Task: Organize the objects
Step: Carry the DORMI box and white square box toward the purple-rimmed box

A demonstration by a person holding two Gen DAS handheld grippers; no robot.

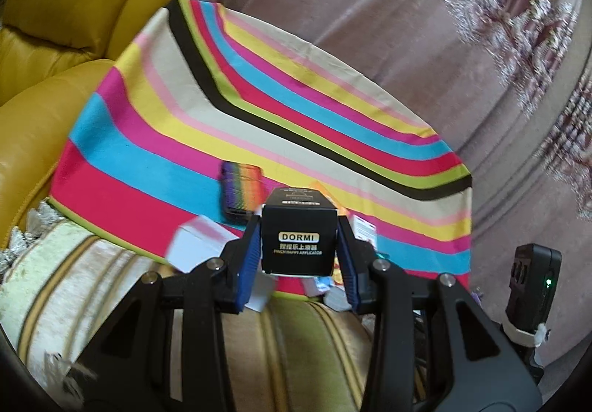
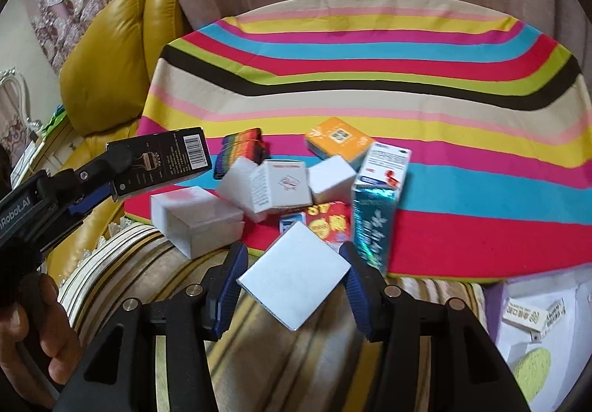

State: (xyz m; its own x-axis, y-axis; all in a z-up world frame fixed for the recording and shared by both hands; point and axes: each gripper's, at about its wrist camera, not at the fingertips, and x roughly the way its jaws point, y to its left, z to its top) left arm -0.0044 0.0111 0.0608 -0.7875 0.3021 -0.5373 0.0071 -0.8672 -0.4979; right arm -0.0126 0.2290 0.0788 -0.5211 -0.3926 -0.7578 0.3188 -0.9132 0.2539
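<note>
My left gripper (image 1: 299, 253) is shut on a black box (image 1: 299, 241) labelled DORMI, whose sides its blue pads (image 1: 248, 256) press. In the right wrist view the same black box (image 2: 162, 160) hangs in the left gripper (image 2: 114, 175) above the cloth's left edge. A tilted flat white box (image 2: 296, 275) sits corner to corner between the pads of my right gripper (image 2: 294, 282), which is shut on it. On the striped cloth (image 2: 370, 53) beyond lies a pile: white boxes (image 2: 196, 219), an orange box (image 2: 335, 140), a teal shiny box (image 2: 372, 227) and a rainbow-striped item (image 2: 240, 149).
A yellow leather sofa (image 1: 55, 23) stands to the left and a pinkish curtain (image 1: 407, 23) behind. A striped cushion (image 2: 296, 356) lies under both grippers. At lower right a pale tray (image 2: 518, 345) holds small boxes and a green sponge (image 2: 532, 371). A person's hand (image 2: 48, 319) grips the left handle.
</note>
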